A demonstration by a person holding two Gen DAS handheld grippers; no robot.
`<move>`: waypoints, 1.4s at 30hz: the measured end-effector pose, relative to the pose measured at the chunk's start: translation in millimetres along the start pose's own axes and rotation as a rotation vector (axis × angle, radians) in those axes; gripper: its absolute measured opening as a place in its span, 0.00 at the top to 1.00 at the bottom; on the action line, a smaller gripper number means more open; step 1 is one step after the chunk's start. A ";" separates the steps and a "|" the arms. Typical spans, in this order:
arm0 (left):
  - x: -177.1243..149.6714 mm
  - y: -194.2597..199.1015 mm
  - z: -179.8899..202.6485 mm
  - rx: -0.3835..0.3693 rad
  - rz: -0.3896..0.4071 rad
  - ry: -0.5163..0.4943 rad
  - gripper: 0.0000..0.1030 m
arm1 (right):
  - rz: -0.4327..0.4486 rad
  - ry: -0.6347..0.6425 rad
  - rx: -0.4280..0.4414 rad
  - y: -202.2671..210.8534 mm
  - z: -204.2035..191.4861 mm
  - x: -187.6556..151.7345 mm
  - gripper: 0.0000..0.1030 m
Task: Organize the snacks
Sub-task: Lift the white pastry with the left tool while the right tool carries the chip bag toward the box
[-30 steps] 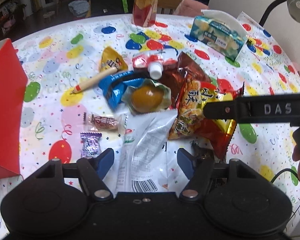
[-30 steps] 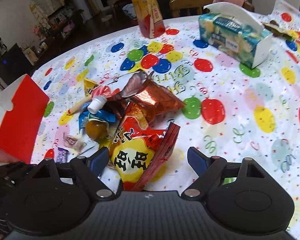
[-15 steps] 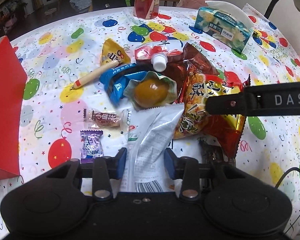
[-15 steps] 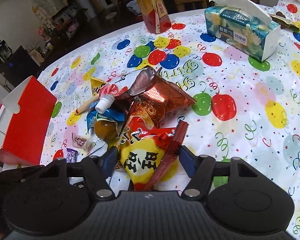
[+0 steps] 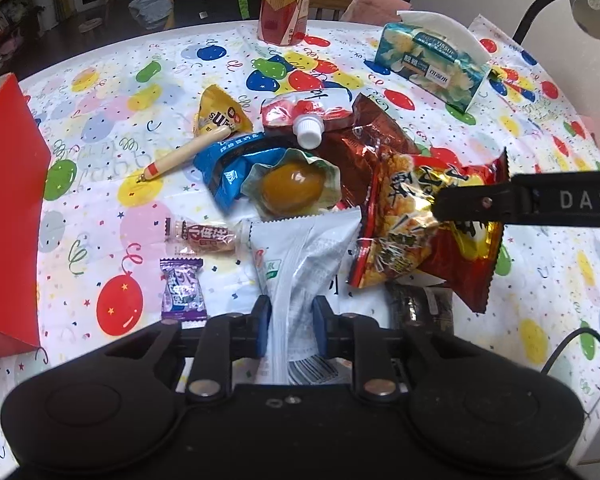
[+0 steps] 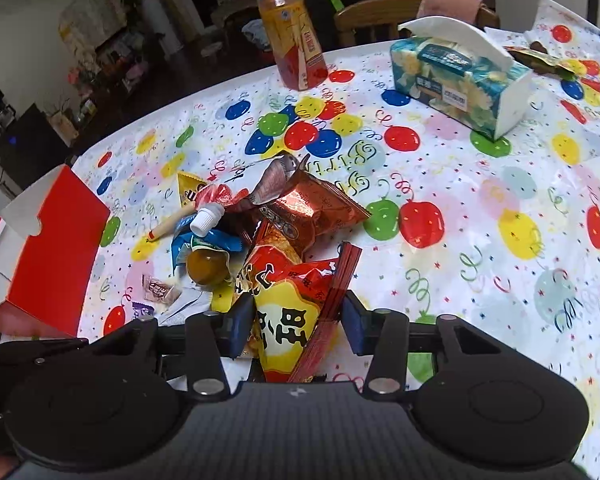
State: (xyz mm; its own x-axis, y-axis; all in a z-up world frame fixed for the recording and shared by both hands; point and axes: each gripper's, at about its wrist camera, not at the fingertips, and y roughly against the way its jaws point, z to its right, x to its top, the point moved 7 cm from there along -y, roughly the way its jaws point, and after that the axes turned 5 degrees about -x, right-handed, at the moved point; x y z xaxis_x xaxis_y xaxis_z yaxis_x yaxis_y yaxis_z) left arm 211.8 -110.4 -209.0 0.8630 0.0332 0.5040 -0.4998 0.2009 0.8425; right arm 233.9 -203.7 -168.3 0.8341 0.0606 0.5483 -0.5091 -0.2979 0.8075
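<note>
Left gripper (image 5: 288, 330): fingers pinched onto the near end of the white snack pouch (image 5: 300, 264). Pouch lies on the bench (image 5: 100, 128), long axis running straight away from the gripper, far edge touching the jelly cup (image 5: 292, 188).

Right gripper (image 6: 296, 324): fingers pressed against both sides of the red-and-yellow snack bag (image 6: 288, 312). Bag's long axis runs away from the gripper toward the pile; near end sits between the fingers.

Left view only: the right gripper comes in from the right, reaching the raised red-and-yellow bag; a dark packet (image 5: 420, 306) lies beneath that bag; purple candy (image 5: 182, 288) and a pink-brown candy (image 5: 202, 236) sit left of the pouch, clearly seen. Right view shows the candies small and partly hidden.

Pile beyond: blue wrapper (image 5: 224, 168), copper foil bag (image 6: 312, 208), capped spout pouch (image 5: 304, 114), yellow packet (image 5: 218, 114), wooden pen (image 5: 184, 154). Red box (image 6: 56, 252) at left edge. Drink bottle (image 6: 292, 40) and tissue box (image 6: 460, 80) stand well apart at the far side.
</note>
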 end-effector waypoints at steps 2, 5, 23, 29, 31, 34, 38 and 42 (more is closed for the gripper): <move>-0.3 5.6 -3.1 -0.017 0.008 0.001 0.82 | 0.017 -0.006 -0.014 6.4 -0.5 -1.8 0.58; -0.9 13.7 -8.7 -0.041 0.010 0.014 0.82 | 0.029 -0.017 -0.025 16.4 -3.4 -4.8 0.61; 4.2 110.9 -46.2 -0.104 0.117 -0.005 0.88 | 0.155 0.001 -0.030 88.6 -81.6 -1.6 0.64; 11.0 137.6 -73.2 -0.073 0.163 -0.021 1.00 | 0.176 0.055 -0.001 91.2 -125.7 3.2 0.64; 9.1 137.6 -81.0 -0.070 0.160 -0.023 1.00 | 0.174 0.065 0.007 88.4 -137.4 3.3 0.64; -3.1 132.8 -88.0 -0.075 0.111 -0.046 1.00 | 0.175 0.069 0.011 86.2 -148.2 2.7 0.64; -19.9 126.6 -96.7 -0.064 0.080 -0.024 0.83 | 0.170 0.062 0.017 84.6 -149.7 0.9 0.64; -29.0 116.4 -96.4 -0.075 0.042 0.015 0.38 | 0.158 0.055 0.018 83.3 -141.2 -1.7 0.64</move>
State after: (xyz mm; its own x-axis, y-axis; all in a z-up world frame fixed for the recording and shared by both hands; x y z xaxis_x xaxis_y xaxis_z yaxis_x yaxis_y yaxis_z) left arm 135.6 6.4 -143.9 0.8429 0.0573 0.5351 -0.5288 0.2720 0.8039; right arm 160.1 -94.1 -71.3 0.7308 0.0631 0.6796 -0.6289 -0.3247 0.7064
